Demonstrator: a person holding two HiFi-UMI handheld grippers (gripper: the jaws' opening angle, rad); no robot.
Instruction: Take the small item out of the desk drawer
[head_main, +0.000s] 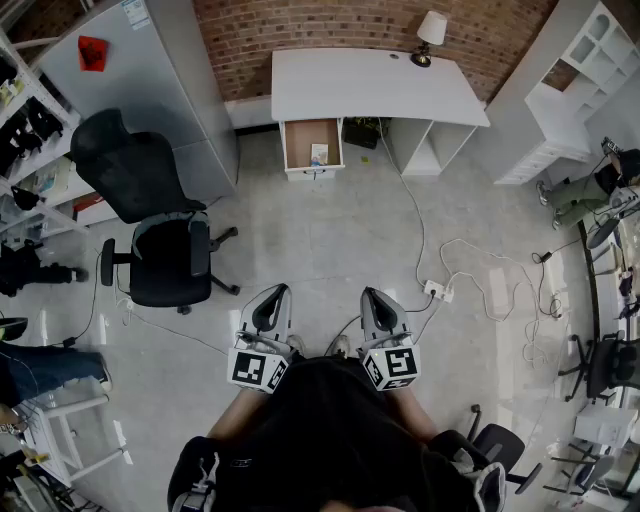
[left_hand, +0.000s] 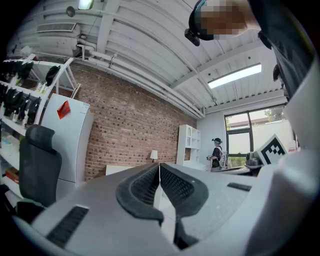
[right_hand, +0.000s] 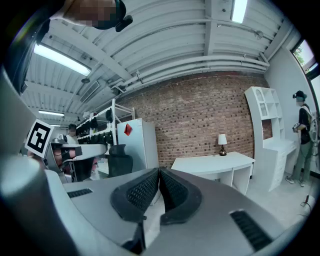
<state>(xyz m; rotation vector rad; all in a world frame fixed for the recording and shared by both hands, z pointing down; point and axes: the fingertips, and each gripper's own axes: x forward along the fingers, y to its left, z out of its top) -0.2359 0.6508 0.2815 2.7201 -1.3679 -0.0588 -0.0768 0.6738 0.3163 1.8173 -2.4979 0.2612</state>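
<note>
A white desk (head_main: 370, 85) stands against the brick wall, far ahead of me. Its drawer (head_main: 311, 146) is pulled open at the left end, and a small item (head_main: 319, 154) lies inside near the front. My left gripper (head_main: 277, 293) and right gripper (head_main: 372, 295) are held close to my body, side by side, well short of the desk. Both are shut with nothing between the jaws. In the right gripper view the desk (right_hand: 215, 164) shows beyond the shut right gripper (right_hand: 159, 172). The left gripper (left_hand: 159, 166) hides most of the desk in its own view.
A black office chair (head_main: 165, 255) stands on the left, a second one (head_main: 120, 165) behind it by a grey cabinet (head_main: 150, 70). White cables and a power strip (head_main: 440, 291) lie on the floor to the right. A lamp (head_main: 430, 35) sits on the desk. A white shelf unit (head_main: 570, 90) is at right.
</note>
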